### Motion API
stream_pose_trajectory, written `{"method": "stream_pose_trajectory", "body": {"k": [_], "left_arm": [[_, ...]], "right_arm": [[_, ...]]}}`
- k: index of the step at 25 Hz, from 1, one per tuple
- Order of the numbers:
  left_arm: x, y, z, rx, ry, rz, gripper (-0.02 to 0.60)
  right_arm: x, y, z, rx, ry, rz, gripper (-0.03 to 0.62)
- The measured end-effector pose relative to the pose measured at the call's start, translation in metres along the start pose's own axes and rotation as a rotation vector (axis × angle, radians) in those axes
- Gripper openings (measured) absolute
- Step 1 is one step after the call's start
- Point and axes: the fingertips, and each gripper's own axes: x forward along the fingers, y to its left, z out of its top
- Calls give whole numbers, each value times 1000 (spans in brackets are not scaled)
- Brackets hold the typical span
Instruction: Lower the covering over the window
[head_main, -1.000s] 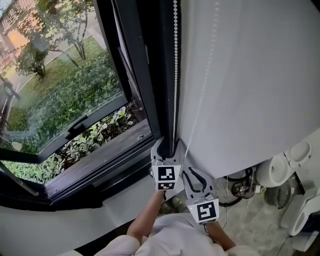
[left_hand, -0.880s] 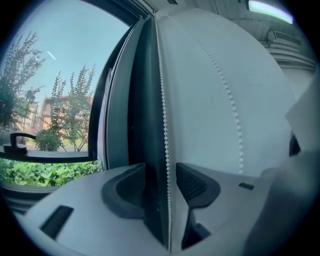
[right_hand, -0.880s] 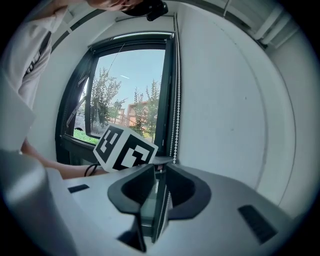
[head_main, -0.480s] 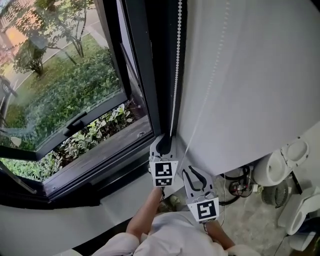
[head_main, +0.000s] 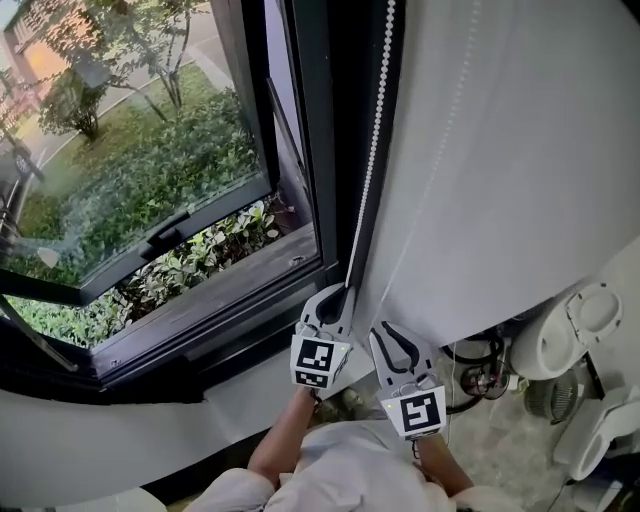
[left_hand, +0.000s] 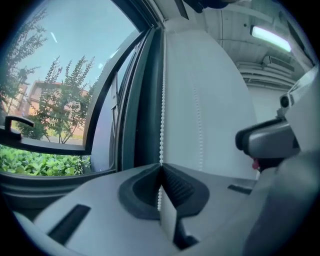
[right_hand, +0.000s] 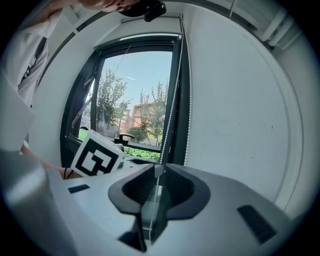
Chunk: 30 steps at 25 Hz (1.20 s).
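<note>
Item: bead chain (head_main: 372, 170), hanging down the dark frame at the right edge of the window (head_main: 150, 180); glass bare, covering not seen over it (presumably rolled up above); left gripper (head_main: 347, 292), jaws together, clamped on one strand; right gripper (head_main: 384, 328), just beside, jaws lately closing, pinching the other strand; step in hand, securing the chain; next move likely called for a steady downward pull on the correct strand, the other released.

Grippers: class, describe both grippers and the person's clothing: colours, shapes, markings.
The left gripper and right gripper are pale grey, each with two curved jaws lined by dark ribbed pads. Each carries a white cube printed with black square markers. The person wears a white top.
</note>
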Motion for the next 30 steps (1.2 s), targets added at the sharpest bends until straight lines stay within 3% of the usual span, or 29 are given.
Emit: {"method": "stream_pose_trajectory", "body": {"k": [6,11,17,28,30], "left_arm": [[-26,-13,-4,16,4,-61,12],[-41,-25,-11,16,23,-106,12],[-54,-37,-18,-1,30,-122,12],[-74,-47,-25,-9,27,-137,12],[-77,-48,-24,-11,25,-138,12]], "right_arm": [[6,10,21,54,-46,78,71],[12,12,55,33,-100,127,101],[13,7,93,19,-196,153,120],[22,9,140,3,-278,215,118],[22,11,146,-6,-282,223,90]]}}
